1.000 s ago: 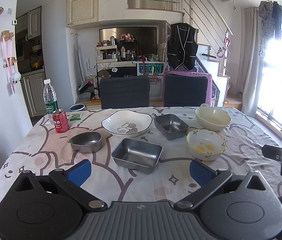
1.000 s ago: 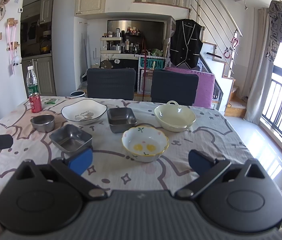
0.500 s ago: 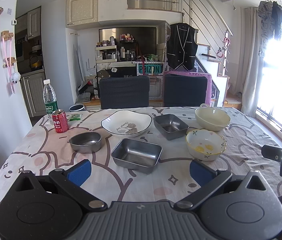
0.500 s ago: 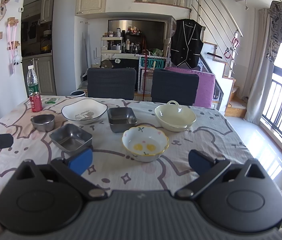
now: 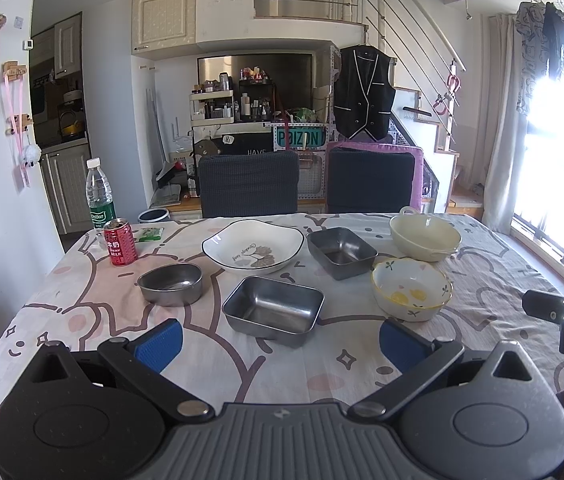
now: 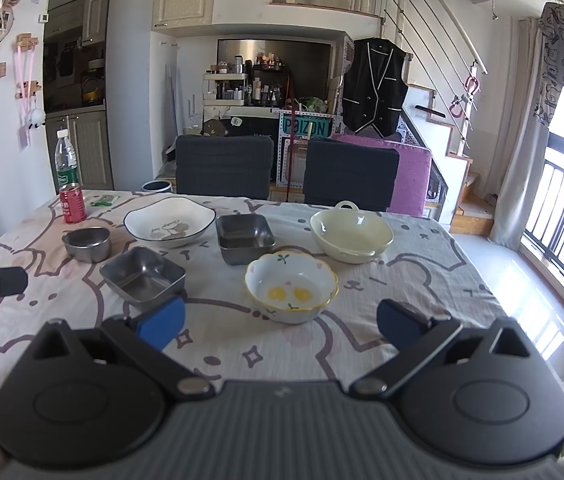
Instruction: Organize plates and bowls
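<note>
bright window (image 5: 557,92) glare, fisheye-warped edges

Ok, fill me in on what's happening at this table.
A person holds a gripper in each hand over a table of dishes to be organized. The left gripper and right gripper are both open and empty, short of the dishes. Six dishes sit apart, unstacked: three metal ones, including a rectangular metal tray, a white plate, a cream bowl and a lemon-print bowl.
</note>
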The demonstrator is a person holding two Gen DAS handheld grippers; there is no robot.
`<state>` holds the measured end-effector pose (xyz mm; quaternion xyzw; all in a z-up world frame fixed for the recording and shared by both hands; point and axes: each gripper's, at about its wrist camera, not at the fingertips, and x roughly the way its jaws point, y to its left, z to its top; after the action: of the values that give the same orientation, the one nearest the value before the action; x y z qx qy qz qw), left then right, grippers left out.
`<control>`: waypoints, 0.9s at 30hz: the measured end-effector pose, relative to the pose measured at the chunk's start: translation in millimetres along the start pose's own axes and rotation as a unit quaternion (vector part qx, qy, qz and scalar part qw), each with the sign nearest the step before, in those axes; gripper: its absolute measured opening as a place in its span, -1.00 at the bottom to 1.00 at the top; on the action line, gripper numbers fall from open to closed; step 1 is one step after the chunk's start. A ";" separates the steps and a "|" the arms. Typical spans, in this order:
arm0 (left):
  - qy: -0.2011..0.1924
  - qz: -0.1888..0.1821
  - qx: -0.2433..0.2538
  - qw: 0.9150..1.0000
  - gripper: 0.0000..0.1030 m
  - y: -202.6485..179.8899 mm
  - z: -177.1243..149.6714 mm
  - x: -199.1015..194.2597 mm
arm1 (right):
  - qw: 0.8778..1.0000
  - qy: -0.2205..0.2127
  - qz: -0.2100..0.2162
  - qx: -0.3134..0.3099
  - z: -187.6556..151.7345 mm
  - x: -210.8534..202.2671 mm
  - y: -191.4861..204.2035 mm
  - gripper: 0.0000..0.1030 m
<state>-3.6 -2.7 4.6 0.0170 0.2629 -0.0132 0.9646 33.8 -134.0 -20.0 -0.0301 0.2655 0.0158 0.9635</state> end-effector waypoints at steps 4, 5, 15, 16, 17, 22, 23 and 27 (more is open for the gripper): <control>0.000 0.000 0.000 1.000 1.00 0.1 0.1 0.2 | 1.000 0.000 0.000 0.000 0.1 -0.1 0.1 1.00; 0.000 0.000 0.000 1.000 1.00 -0.5 0.4 -0.3 | 1.000 0.000 0.000 0.000 0.2 0.0 0.1 1.00; 0.000 0.000 -0.001 1.000 1.00 -2.1 1.6 -1.5 | 1.000 0.001 -0.001 -0.002 -1.0 0.0 0.0 1.00; -0.001 0.000 -0.001 1.000 1.00 -2.5 2.2 -2.0 | 1.000 0.001 -0.001 -0.002 -0.8 0.0 0.1 1.00; -0.001 0.001 -0.001 1.000 1.00 -3.2 2.8 -2.5 | 1.000 0.001 -0.001 -0.003 -1.4 -0.4 -0.3 1.00; -0.002 0.009 -0.004 1.000 1.00 1.7 3.7 -3.5 | 1.000 0.000 -0.001 -0.008 -2.8 -0.9 -3.6 1.00; -0.002 0.010 -0.005 1.000 1.00 1.7 4.3 -3.7 | 1.000 -0.001 0.001 -0.009 -2.2 -1.2 -4.1 1.00; -0.004 0.022 -0.004 1.000 1.00 0.1 4.5 -2.4 | 1.000 -0.004 0.000 -0.016 -0.7 -2.1 -3.4 1.00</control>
<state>-3.4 -2.8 9.7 0.0189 0.2591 0.0086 0.9656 31.8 -137.5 -19.3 -0.0458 0.2618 0.0207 0.9638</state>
